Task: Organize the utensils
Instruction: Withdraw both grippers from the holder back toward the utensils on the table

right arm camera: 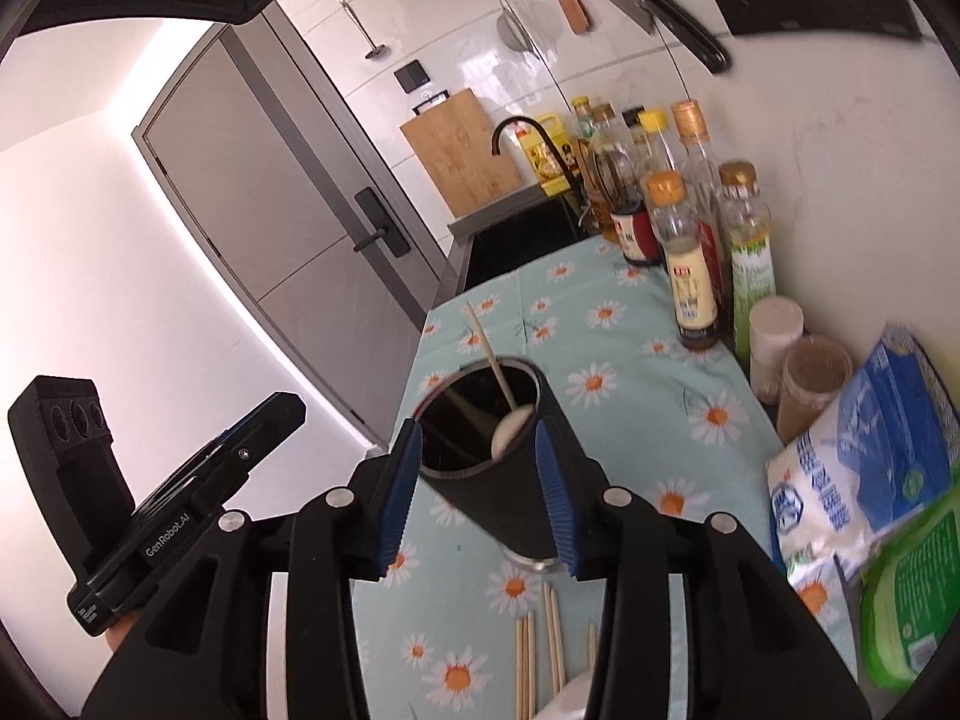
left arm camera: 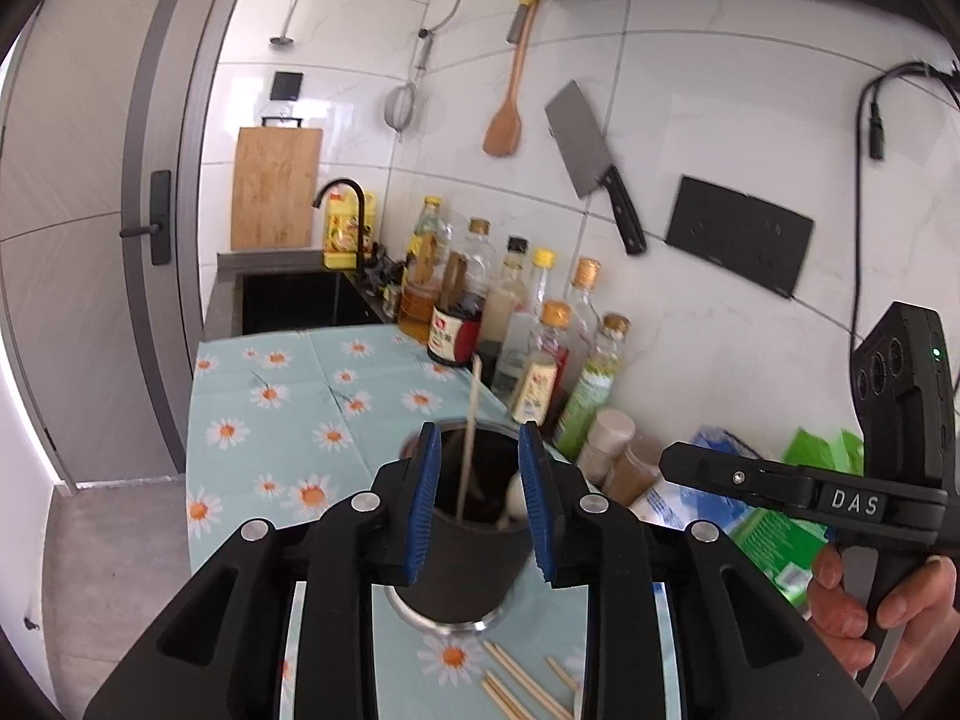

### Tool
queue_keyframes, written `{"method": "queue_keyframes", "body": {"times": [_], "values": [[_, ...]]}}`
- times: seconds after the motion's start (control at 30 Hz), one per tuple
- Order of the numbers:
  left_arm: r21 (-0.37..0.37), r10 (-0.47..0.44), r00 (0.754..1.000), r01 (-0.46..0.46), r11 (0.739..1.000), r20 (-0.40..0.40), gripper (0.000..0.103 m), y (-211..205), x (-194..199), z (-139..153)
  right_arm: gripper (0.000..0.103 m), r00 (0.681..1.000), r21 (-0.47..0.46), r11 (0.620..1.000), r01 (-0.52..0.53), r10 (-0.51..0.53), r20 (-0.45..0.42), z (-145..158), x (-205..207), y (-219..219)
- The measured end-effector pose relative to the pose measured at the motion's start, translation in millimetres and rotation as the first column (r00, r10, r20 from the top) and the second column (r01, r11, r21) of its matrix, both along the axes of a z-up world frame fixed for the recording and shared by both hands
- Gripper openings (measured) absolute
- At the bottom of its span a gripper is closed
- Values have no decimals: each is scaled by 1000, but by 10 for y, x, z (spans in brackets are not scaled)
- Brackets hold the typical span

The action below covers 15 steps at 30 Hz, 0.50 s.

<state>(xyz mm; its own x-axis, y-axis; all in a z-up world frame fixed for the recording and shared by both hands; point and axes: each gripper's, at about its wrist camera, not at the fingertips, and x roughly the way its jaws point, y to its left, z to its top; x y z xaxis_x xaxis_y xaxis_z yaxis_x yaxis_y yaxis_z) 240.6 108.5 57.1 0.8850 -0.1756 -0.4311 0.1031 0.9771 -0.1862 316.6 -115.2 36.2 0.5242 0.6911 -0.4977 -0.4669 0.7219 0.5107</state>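
Left wrist: both claws, left claw (left arm camera: 483, 504) and right claw (right arm camera: 477, 489), part-open, empty; black cylindrical holder (left arm camera: 465, 546) ahead holds one chopstick (left arm camera: 470, 426), white spoon (left arm camera: 516, 495); loose wooden chopsticks (left arm camera: 522, 687) beneath remain.

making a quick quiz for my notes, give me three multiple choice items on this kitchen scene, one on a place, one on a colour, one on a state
1. Where are the loose chopsticks?
A. in the sink
B. flat on the flowered cloth, in front of the black holder
C. hanging on the wall

2. What colour are the pads on the fingers?
A. blue
B. red
C. yellow

3. What is in the holder?
A. nothing
B. a cleaver
C. one chopstick and a white spoon

Answers: 1 B, they lie on the cloth below the holder's base; 2 A, both pairs show blue ribbed pads; 3 C, both stick up inside its rim.
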Motion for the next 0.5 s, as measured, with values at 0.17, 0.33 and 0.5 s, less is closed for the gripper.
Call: {"method": "queue_keyframes", "body": {"times": [0.17, 0.33, 0.5], "values": [[-25, -47, 996, 45, 999, -81, 32, -70, -141, -199, 44, 995, -7, 1000, -26, 25, -96, -263, -156, -158], [-22, -72, 984, 70, 997, -161, 32, -137, -249, -440, 44, 978, -11, 999, -44, 41, -205, -600, -248, -270], [-27, -115, 961, 112, 993, -250, 32, -232, -307, -677, 44, 954, -11, 998, -57, 51, -295, -893, -306, -368]]}}
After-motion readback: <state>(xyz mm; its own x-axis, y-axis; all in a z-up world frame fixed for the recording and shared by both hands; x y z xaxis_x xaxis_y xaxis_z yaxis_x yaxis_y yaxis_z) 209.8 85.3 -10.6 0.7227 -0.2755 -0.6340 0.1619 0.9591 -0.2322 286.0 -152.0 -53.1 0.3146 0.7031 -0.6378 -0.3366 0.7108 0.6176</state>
